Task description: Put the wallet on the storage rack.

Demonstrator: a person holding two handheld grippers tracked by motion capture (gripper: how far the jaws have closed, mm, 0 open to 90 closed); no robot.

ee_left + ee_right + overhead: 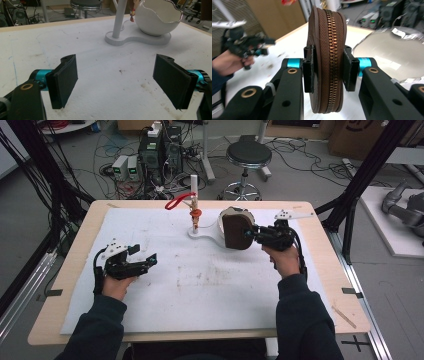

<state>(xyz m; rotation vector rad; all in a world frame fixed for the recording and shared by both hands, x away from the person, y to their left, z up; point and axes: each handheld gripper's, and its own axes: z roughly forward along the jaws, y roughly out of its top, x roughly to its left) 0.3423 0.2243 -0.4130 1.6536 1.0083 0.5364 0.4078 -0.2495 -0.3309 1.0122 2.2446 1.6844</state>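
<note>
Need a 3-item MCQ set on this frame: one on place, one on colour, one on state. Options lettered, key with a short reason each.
1. Where is the white bowl?
A. on the white stand's base
B. between the left gripper's pads
C. on the stool

2. What colour is the zippered case?
A. red
B. brown
C. white

3. How does the left gripper stand?
A. shut on the case
B. shut on the bowl
C. open, nothing between its pads

Key:
1 A: the left gripper view shows the bowl sitting on the flat base beside the upright post.
2 B: the right gripper view shows brown fabric with a zip running down its edge, clamped by the right gripper.
3 C: its pads stand wide apart over bare white table cover.
</note>
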